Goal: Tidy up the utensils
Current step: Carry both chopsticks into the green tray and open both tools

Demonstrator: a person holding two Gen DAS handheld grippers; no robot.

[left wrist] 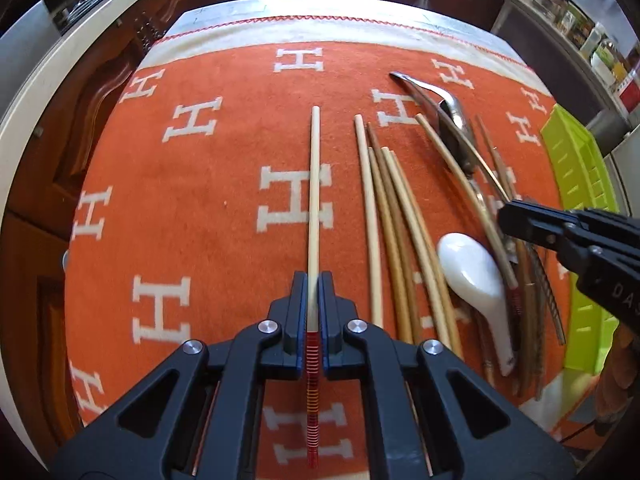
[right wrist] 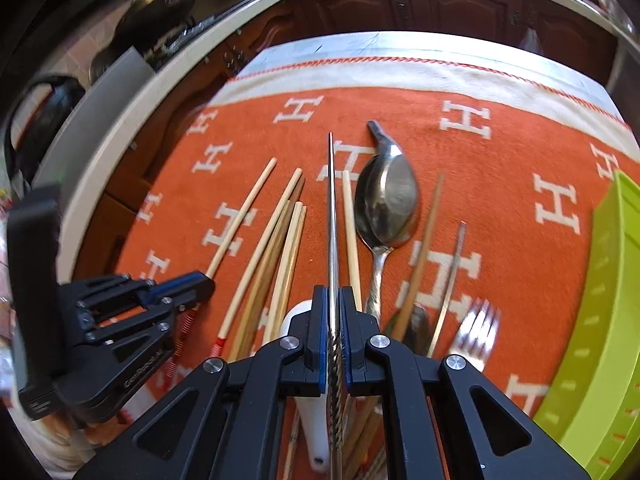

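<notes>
Two wrist views look down on a bench covered by an orange cloth (left wrist: pixel 208 200) patterned with white H letters.

Nearest in the left view, the left tool (left wrist: pixel 314 284) is clamped on a pale chopstick (left wrist: pixel 314 184) with a red-banded end. The stick runs straight away from the camera over the cloth, apart from the others. Just to its right lies a bundle of chopsticks (left wrist: pixel 390 220), fanned and partly overlapping. Beside them a white ceramic spoon (left wrist: pixel 476 272) lies bowl up. Past it, the black right tool (left wrist: pixel 516 220) reaches in from the right, over a pile of darker sticks and metal pieces.

In the right view, the right tool (right wrist: pixel 334 300) is closed tight on a thin metal chopstick (right wrist: pixel 332 200) with a ridged grip end, which points away along the fingers. Under and around it lie more utensils: the white spoon below, a blurred metal fork (right wrist: pixel 478 328) to the right, and further on two nested metal spoons (right wrist: pixel 390 196), bowls down. A brown chopstick (right wrist: pixel 426 240) and a second thin metal one (right wrist: pixel 452 276) lie between spoons and fork.

At the far right edge stands a lime-green slotted tray (right wrist: pixel 608 280), on the cloth. Beyond the cloth are dark wooden cabinets (right wrist: pixel 440 4).
</notes>
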